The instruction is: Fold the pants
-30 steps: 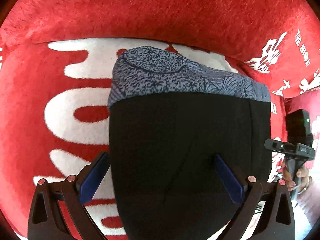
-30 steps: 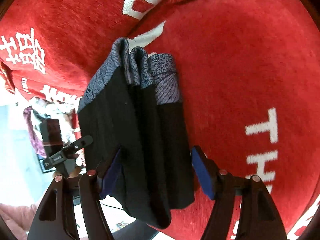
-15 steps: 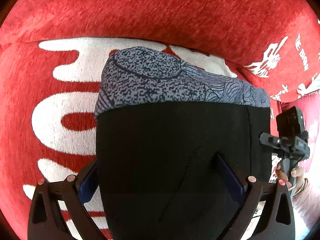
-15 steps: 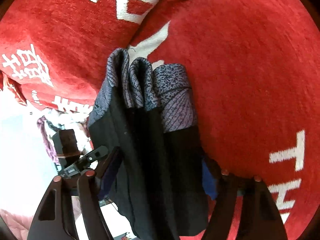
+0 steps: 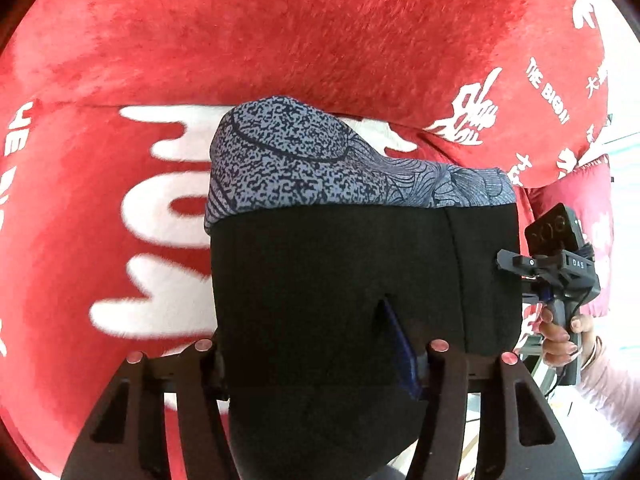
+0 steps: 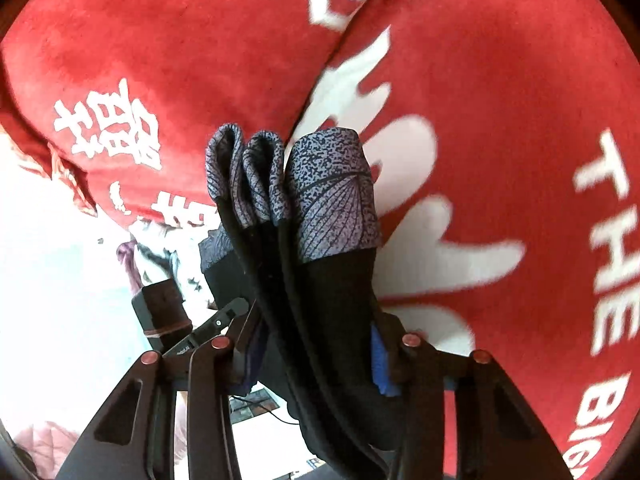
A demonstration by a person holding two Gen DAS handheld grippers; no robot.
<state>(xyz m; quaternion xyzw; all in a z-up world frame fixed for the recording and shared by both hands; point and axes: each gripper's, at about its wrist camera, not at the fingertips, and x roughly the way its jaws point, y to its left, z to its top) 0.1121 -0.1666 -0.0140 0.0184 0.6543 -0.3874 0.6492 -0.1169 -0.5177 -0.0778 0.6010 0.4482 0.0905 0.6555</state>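
Note:
Folded black pants [image 5: 332,280] with a blue-grey patterned waistband [image 5: 296,164] sit between the jaws of both grippers, above a red sofa cover. My left gripper [image 5: 308,352] is closing on the near end of the bundle. Its right blue pad [image 5: 396,344] dents the cloth and its left finger is hidden behind the fabric. My right gripper [image 6: 316,352] is closing on the stack seen edge-on [image 6: 320,280], a pad pressing each side. The right gripper's body [image 5: 560,268] shows at the pants' right edge, held by a hand [image 5: 560,332].
The red plush sofa cover [image 5: 320,40] with white lettering fills the background, its backrest rising behind the seat [image 6: 500,120]. Past the sofa's edge lie a bright floor and some bundled clothing [image 6: 160,244]. The left gripper's black body [image 6: 168,312] stands beside the pants.
Both pairs of jaws have narrowed onto the folded pants. The bundle has come up off the seat a little, and the right wrist view has tipped toward the sofa's edge.

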